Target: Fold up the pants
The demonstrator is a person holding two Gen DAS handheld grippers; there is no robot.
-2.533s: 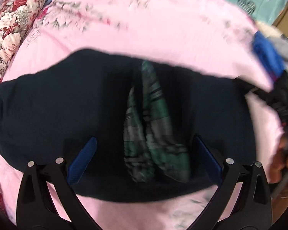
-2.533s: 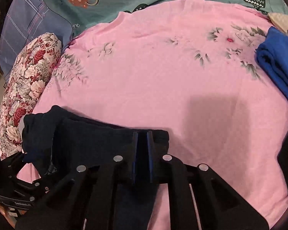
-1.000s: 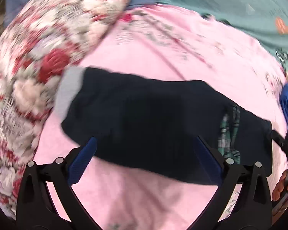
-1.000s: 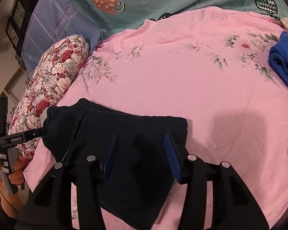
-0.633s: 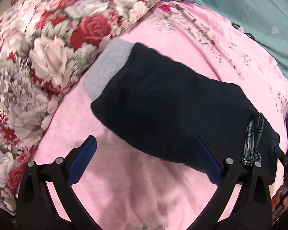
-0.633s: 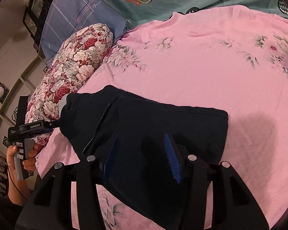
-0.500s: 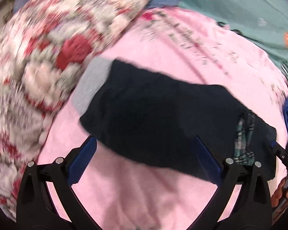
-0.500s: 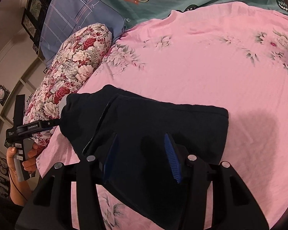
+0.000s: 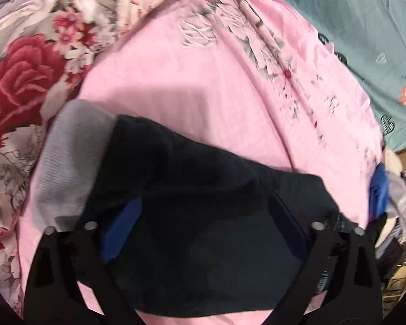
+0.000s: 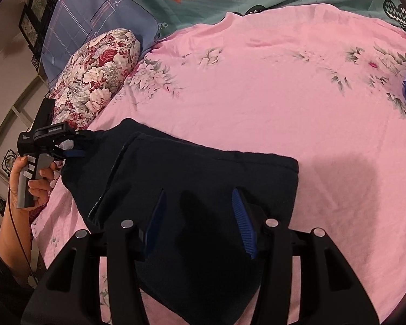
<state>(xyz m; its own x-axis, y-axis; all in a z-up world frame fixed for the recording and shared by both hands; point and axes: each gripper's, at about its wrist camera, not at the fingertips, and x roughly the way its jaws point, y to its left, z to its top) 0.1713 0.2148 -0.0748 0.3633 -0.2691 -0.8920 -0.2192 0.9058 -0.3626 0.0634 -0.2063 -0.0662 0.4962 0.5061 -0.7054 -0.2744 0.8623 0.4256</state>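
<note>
Pants [image 10: 192, 178] lie folded under both spread grippers, on pink sheet [image 10: 284, 86].

pants [image 10: 192, 178]: dark navy, already folded into a compact multi-layer bundle, lying flat on the bed. Roughly wedge-shaped in the right wrist view: straight folded edge on the right side, narrowing toward the left. Raised seam/layer edge runs diagonally across the top left. Grey ribbed waistband [image 9: 67, 159] pokes out at the left end, next to the floral pillow. Bit of green plaid lining visible at the opposite end in left wrist view
</note>
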